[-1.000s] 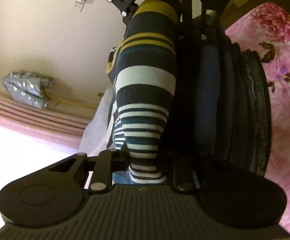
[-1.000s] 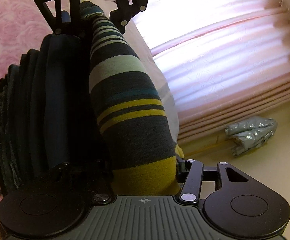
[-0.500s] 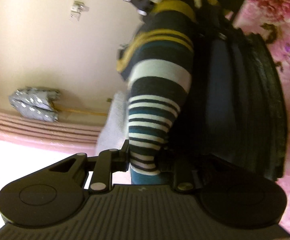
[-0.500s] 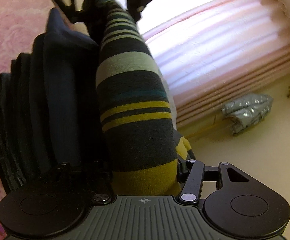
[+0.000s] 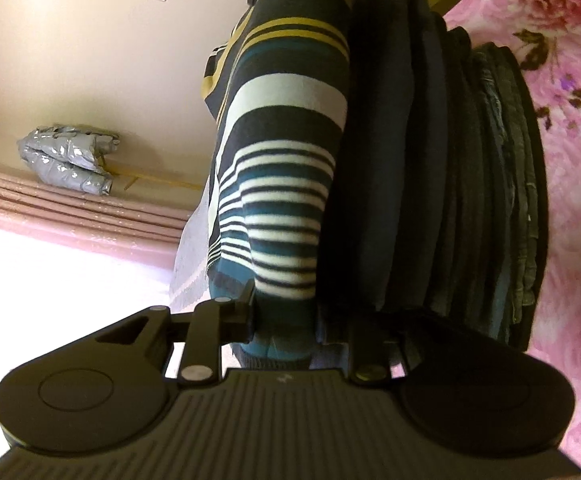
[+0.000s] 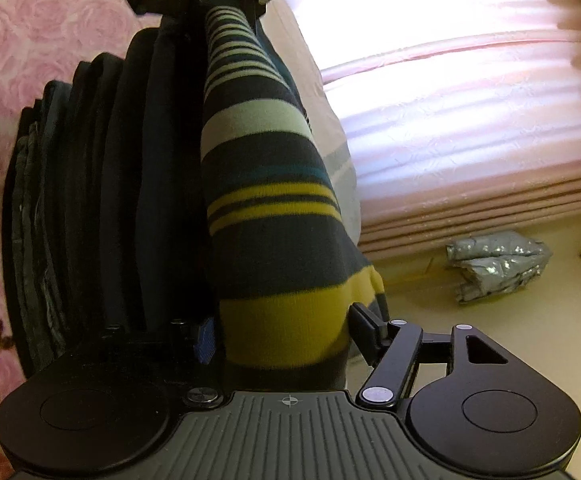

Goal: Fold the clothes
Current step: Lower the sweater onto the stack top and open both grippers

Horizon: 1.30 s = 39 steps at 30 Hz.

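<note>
stripes everywhere: you've got the striped garment stretched between both claws, one end pinched in the left gripper, the other in the right gripper, right beside a stack of dark folded clothes on the pink floral blanket. both claws look pressed onto the fabric, though the pads are buried under cloth so i can't swear how much they've caught. the risk: it's a thick bundle, and if one side lets go it flops and the fold comes undone. you could also knock the dark stack over, since the garment sits tight against it.
</note>
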Tool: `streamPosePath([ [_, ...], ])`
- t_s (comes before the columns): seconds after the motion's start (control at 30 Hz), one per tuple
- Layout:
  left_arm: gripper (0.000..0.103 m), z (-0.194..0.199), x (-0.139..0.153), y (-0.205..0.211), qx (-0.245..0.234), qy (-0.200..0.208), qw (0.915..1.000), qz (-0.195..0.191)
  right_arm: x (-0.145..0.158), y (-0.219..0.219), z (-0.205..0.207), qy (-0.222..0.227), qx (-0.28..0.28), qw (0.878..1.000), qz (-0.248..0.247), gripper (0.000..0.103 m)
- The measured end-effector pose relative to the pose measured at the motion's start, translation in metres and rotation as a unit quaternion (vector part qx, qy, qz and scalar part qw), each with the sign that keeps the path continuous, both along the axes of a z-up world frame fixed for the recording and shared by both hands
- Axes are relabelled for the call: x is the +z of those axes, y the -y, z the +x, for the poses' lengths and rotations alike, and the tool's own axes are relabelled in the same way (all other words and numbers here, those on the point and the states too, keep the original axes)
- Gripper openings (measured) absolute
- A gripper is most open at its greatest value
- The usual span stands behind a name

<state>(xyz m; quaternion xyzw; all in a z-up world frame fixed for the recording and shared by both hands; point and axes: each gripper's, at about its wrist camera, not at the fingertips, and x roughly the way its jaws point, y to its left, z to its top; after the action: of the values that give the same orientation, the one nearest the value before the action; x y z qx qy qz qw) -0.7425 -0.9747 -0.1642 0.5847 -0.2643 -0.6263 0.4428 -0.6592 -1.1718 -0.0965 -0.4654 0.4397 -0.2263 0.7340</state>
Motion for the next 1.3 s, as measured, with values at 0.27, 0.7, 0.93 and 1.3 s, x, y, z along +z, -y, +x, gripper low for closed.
streamPosePath([
  [0.27, 0.018, -0.002, -0.009, -0.002, 0.004, -0.010, 0.9999, 0.007, -0.013, -0.013, -0.026, 0.007, -0.053, 0.997, 0.054, 0.046],
  [0.7, 0.026, -0.005, 0.006, -0.001, 0.025, -0.030, 0.9990, 0.024, -0.012, -0.021, -0.029, 0.030, -0.093, 0.993, 0.060, 0.049],
  [0.93, 0.040, 0.004, 0.037, -0.013, 0.099, -0.115, 0.9873, 0.046, 0.018, -0.042, -0.033, 0.070, -0.124, 0.985, 0.096, 0.079],
  [1.3, 0.087, 0.035, 0.087, -0.056, 0.321, -0.399, 0.8547, 0.085, 0.044, -0.037, -0.077, 0.238, -0.355, 0.827, 0.364, 0.079],
])
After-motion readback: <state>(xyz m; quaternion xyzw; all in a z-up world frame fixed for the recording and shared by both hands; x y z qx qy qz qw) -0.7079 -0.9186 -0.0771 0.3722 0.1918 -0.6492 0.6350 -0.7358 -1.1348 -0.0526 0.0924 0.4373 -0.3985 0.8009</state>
